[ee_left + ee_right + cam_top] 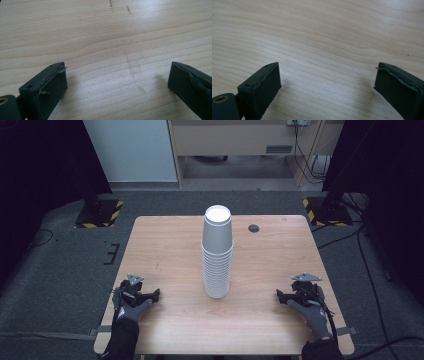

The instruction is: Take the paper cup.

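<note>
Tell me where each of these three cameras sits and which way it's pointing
High view: above the person's table edge, looking forward and down at the cup stack; gloved hands hold the left gripper and right gripper.
Left gripper view: rides the left gripper, looking along its open jaws at bare table.
Right gripper view: rides the right gripper, open jaws over wood.
Shared: both gripper views show bare wood between spread jaws.

A small dark round spot (254,228) sits on the wooden table (165,240), far ahead of both grippers. Yellow-and-black striped stand bases (99,213) rest on grey carpet (60,265) beyond the table's far corners.
</note>
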Motion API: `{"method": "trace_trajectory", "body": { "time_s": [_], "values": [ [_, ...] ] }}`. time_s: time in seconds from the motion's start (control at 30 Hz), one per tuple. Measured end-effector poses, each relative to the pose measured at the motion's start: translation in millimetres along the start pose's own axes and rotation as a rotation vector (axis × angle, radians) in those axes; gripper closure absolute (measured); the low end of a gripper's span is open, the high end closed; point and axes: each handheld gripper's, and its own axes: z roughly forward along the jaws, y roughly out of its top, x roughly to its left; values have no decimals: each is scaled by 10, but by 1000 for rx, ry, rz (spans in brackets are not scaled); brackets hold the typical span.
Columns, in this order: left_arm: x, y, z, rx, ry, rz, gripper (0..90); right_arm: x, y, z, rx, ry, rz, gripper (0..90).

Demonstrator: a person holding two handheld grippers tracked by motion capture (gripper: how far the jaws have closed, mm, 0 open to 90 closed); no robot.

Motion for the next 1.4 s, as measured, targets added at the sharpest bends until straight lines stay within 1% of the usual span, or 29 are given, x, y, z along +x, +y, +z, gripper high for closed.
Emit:
{"method": "trace_trajectory", "body": {
  "time_s": [0.03, 0.13, 0.17, 0.2, 0.3, 0.33, 0.37, 0.43, 0.5, 0.53, 0.6, 0.7, 0.8, 0.9, 0.93, 0.97, 1.0, 1.03, 1.17, 1.23, 1.33, 1.4],
  "values": [
    [-5, 2, 2, 0, 4, -3, 13, 1, 10, -34, -16, 16, 8, 76],
    [-10, 2, 2, 0, 8, -6, 12, 17, 27, -136, -66, 50, 8, 80],
    [-10, 2, 2, 0, 8, -6, 12, 17, 27, -136, -66, 50, 8, 80],
    [-16, -1, -1, 0, 13, -9, 12, 41, 43, -204, -96, 67, 13, 81],
    [-17, -4, -4, 1, 12, -8, 12, 70, 75, -275, -139, 85, 21, 89],
    [-17, -5, -5, 1, 11, -8, 12, 91, 90, -300, -152, 85, 21, 94],
    [-18, -5, -6, 1, 11, -7, 12, 100, 101, -314, -159, 80, 11, 101],
    [-19, -6, -7, 1, 11, -8, 12, 127, 116, -345, -150, 70, -15, 112],
    [-19, -7, -8, 1, 11, -7, 12, 138, 127, -365, -146, 76, -19, 112],
    [-19, -9, -9, 1, 9, -5, 12, 158, 170, -434, -150, 106, -12, 102],
    [-21, -11, -11, 1, 9, -5, 11, 177, 215, -484, -161, 142, 6, 65],
    [-20, -11, -12, 1, 8, -5, 12, 212, 268, -551, -168, 172, -1, 44],
    [-20, -11, -12, 2, 7, -4, 11, 241, 306, -601, -185, 200, 9, 37],
    [-20, -11, -12, 2, 7, -4, 11, 265, 339, -640, -199, 203, 9, 32],
    [-20, -11, -12, 2, 7, -4, 11, 271, 352, -656, -202, 212, 18, 32],
    [-20, -11, -12, 1, 8, -4, 11, 276, 364, -674, -208, 214, 15, 38],
    [-20, -11, -11, 1, 8, -4, 11, 284, 379, -703, -215, 202, 17, 54],
    [-20, -11, -11, 1, 8, -4, 11, 278, 392, -724, -219, 203, 13, 56],
    [-20, -11, -11, 1, 7, -3, 10, 263, 436, -797, -252, 192, 35, 82],
    [-20, -11, -11, 2, 7, -3, 10, 261, 463, -836, -269, 186, 37, 91],
    [-20, -11, -11, 2, 7, -3, 9, 271, 510, -888, -289, 173, 25, 97],
    [-20, -11, -11, 2, 6, -3, 9, 278, 540, -915, -297, 176, 23, 99]
  ]
}}
